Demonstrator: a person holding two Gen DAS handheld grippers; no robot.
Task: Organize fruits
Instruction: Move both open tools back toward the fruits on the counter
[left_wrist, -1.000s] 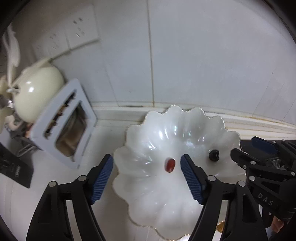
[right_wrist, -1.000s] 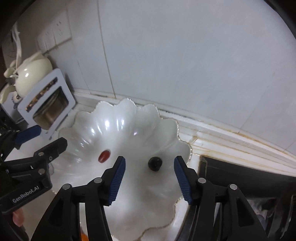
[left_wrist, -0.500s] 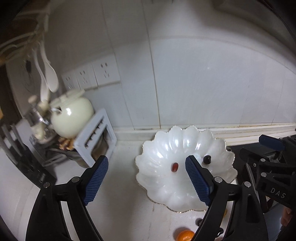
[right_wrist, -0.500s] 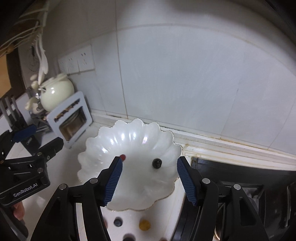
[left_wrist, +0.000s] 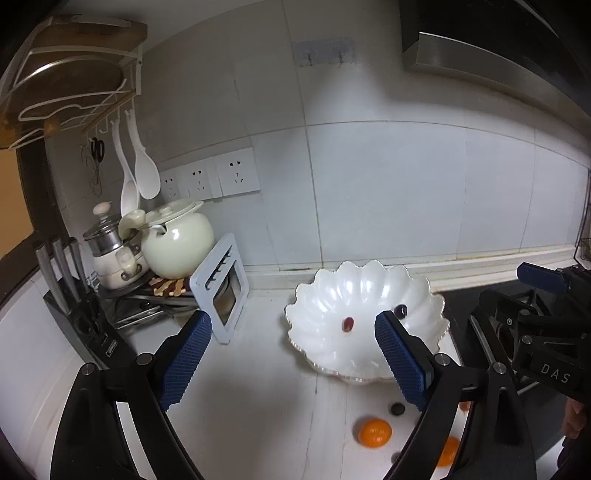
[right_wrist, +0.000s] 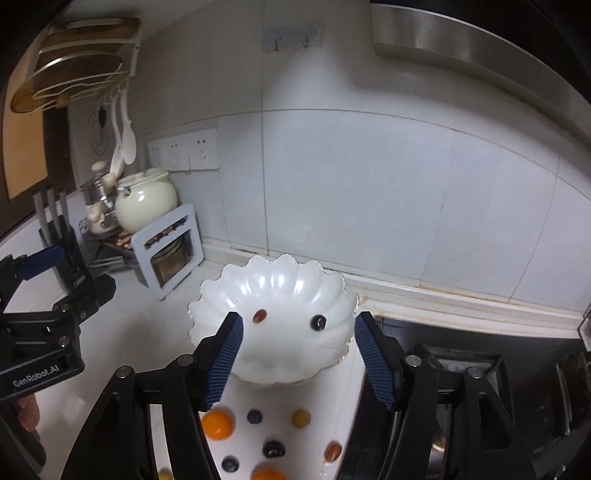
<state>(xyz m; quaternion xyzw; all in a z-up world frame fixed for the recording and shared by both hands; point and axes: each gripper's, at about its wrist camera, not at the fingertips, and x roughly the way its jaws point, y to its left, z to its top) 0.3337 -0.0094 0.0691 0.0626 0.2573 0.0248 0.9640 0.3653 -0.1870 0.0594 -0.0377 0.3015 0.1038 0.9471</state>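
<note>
Left wrist view. Left hand-held gripper (left_wrist: 293, 354) stands wide, jaws having just been opening, nothing between the pads; it hangs above the desk (left_wrist: 258, 387), clear of everything. White scalloped bowl (left_wrist: 369, 295) sits right of centre, against the wall. Two fruits lie inside it: a red grape (left_wrist: 348, 324) at centre and a dark berry (left_wrist: 400, 310) to its right, apart from each other. On the desk below the bowl, lower right of the frame: an orange (left_wrist: 375, 432), a small dark berry just above it, and a second orange partly hidden behind the right finger. Right hand-held gripper (left_wrist: 543, 295) shows at the right edge.

Right wrist view. Right hand-held gripper is parted about halfway, jaws having just been opening, empty. Bowl sits in the centre of the frame beyond the fingertips; red grape left, dark berry right. At the bottom of the frame loose fruit lies scattered on the desk: one orange (right_wrist: 218, 425), a blueberry (right_wrist: 254, 416), a yellow berry (right_wrist: 301, 418), a dark grape (right_wrist: 274, 449), a small orange-brown fruit, more at the very edge.

Judgement: two pieces placed, both hands free, between placements; most fruit not yet in the bowl. Next move calls for dropping a gripper onto one loose fruit at the bottom of the frame. The small round ones probably roll, so centre the pads and close gently.
</note>
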